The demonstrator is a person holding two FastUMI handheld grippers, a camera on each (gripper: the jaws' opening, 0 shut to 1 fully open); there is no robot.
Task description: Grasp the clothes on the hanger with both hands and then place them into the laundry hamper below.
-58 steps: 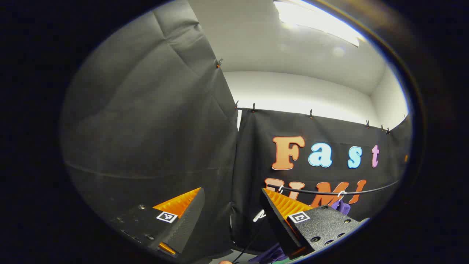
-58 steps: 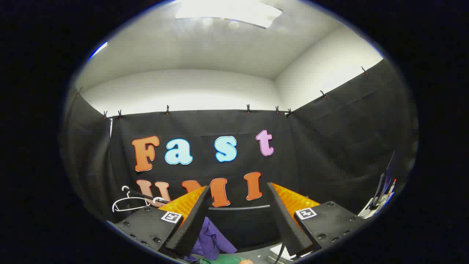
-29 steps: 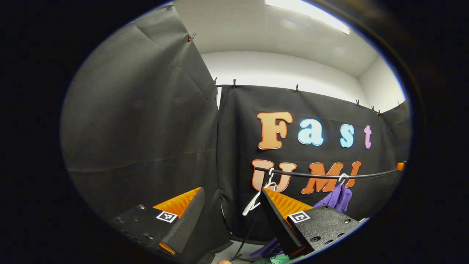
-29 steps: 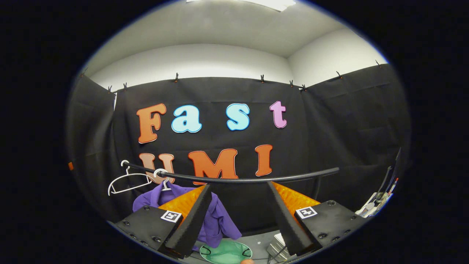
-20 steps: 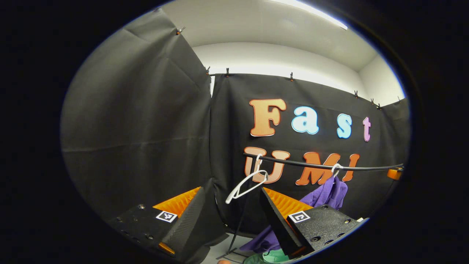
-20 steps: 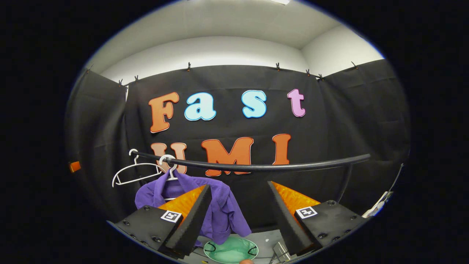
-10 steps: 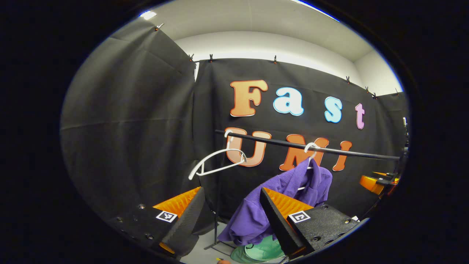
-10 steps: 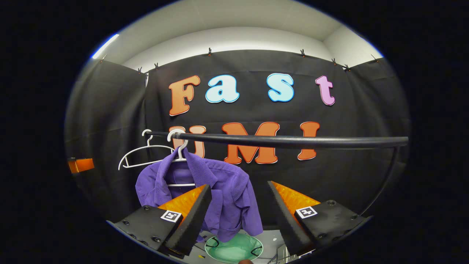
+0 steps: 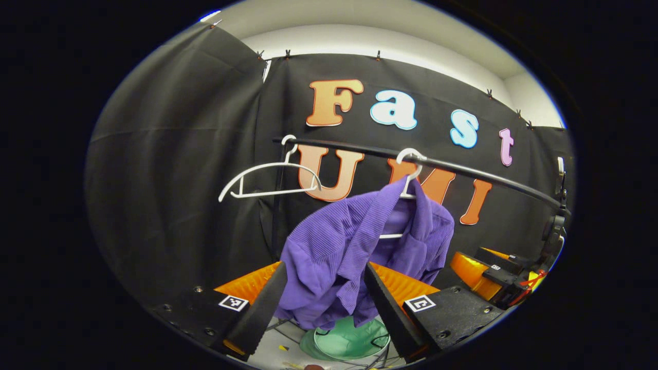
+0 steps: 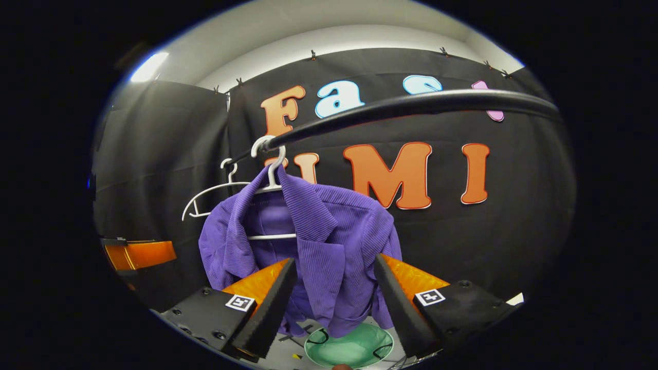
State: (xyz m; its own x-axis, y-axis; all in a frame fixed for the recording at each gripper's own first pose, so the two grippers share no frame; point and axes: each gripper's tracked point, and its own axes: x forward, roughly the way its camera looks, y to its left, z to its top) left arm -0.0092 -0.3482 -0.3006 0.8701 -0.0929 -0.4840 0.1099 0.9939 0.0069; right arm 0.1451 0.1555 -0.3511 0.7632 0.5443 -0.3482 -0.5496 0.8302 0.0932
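Observation:
A purple ribbed shirt (image 9: pixel 339 246) (image 10: pixel 329 236) hangs on a white hanger (image 9: pixel 408 156) (image 10: pixel 267 149) from a black rail (image 9: pixel 462 172) (image 10: pixel 411 105). Under it on the floor sits a green round hamper (image 9: pixel 349 341) (image 10: pixel 349 349). My left gripper (image 9: pixel 325 268) is open, and the shirt shows in the gap between its fingers, a little ahead. My right gripper (image 10: pixel 334 261) is open too, facing the shirt's front the same way. In the left gripper view the right gripper (image 9: pixel 491 267) shows at the right; in the right gripper view the left gripper (image 10: pixel 139 254) shows at the left.
An empty white hanger (image 9: pixel 267 177) (image 10: pixel 211 198) hangs on the rail's end beside the shirt. The rail's upright post (image 9: pixel 277 205) stands behind it. Black cloth walls close in the back and the sides.
Both grippers have tipped down and come closer to the shirt, which is now large in both views. The rail has risen in view. Both stay open.

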